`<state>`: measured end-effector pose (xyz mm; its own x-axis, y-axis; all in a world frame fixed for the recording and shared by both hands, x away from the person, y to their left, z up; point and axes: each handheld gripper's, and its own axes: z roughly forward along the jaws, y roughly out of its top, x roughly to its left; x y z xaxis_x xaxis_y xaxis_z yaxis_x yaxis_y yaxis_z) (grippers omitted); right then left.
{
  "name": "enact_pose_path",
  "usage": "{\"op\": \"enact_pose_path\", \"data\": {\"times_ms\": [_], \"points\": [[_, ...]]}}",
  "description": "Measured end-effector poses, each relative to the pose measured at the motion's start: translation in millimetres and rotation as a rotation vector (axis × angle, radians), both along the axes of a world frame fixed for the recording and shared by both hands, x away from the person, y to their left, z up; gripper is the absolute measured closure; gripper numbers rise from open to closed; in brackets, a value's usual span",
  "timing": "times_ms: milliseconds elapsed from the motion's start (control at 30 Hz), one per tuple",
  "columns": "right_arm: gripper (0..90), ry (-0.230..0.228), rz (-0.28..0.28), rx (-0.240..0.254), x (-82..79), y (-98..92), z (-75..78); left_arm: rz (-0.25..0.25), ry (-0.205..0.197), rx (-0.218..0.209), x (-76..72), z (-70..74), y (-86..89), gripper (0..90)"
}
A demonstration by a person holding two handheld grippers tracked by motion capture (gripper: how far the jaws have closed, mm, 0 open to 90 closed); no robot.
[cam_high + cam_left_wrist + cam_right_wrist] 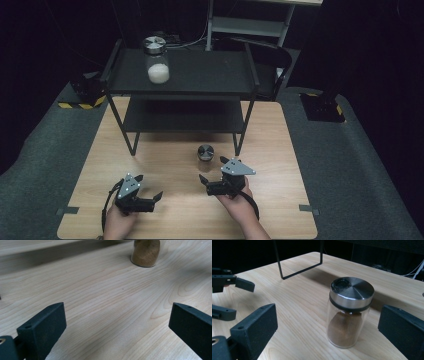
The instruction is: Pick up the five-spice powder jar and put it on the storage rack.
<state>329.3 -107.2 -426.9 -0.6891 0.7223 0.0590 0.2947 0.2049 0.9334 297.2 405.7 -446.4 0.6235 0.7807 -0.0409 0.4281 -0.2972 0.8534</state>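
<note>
Black jaws of the right gripper (pixel 325 335) are standing wide apart in the right gripper view, released and gripping nothing, with the brown spice jar (pixel 348 312) sitting upright between them but a little farther out on the wooden table (pixel 297 297). From the high view that jar (pixel 205 156) is resting just in front of the black two-tier rack (pixel 182 82), near one of its front legs, and the right gripper (pixel 212 176) is hovering close beside it. A second jar holding white powder (pixel 157 59) is already standing on the rack's top shelf, so the step in hand is probably grasping the brown one to shelve it.

To do this well, the right gripper should be sliding forward level until the glass body, below the steel shaker lid (pixel 352 292), lies squarely between the jaws, then closing gently; pinching at the lid risks tipping it. How full the jar is looks hard to judge through the glass.

Meanwhile the left gripper (pixel 150 187) is waiting well apart, its jaws also spread and empty.
</note>
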Motion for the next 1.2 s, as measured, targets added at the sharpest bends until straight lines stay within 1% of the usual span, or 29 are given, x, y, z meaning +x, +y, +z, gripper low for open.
{"op": "enact_pose_path", "data": {"times_ms": [133, 200, 333, 433, 600, 833, 933, 967, 1133, 1200], "points": [[2.1, -0.003, -0.01, -0.006, 5.9, 6.3, -0.6, 0.015, 0.0, 0.004, -1.0, 0.3, -1.8, 1.3], [2.2, -0.004, -0.015, -0.011, 7.9, 8.9, -0.9, 0.006, 0.001, 0.004, -0.5, 0.3, -1.1, 1.4], [2.1, -0.003, -0.019, -0.027, 13.1, 14.4, -0.6, 0.007, -0.006, 0.013, -1.7, 0.5, -2.8, 0.7], [2.1, -0.005, -0.039, -0.036, 16.2, 18.7, -1.7, 0.006, -0.006, 0.017, -1.7, 0.7, -3.6, 0.3], [2.1, 0.007, -0.068, -0.027, 23.1, 23.1, -5.7, 0.0, -0.007, 0.013, -1.5, 0.4, -2.6, 0.3], [2.8, 0.019, -0.097, -0.033, 32.2, 30.6, -12.3, 0.002, -0.006, 0.004, -1.5, -0.2, -1.3, 0.3], [6.0, 0.02, -0.107, -0.025, 35.2, 32.2, -15.4, 0.001, -0.005, 0.002, -1.4, -0.3, -0.9, 0.3], [8.3, 0.019, -0.11, -0.018, 36.2, 32.2, -17.1, 0.001, -0.006, 0.003, -1.3, -0.3, -0.9, 0.4], [19.8, 0.01, -0.121, 0.039, 37.7, 27.1, -26.4, -0.001, -0.004, 0.002, -0.7, -0.2, -0.1, 0.5], [22.8, 0.009, -0.126, 0.058, 38.1, 25.4, -29.3, 0.001, -0.003, -0.003, -0.7, -0.5, 0.5, 0.5]]}}
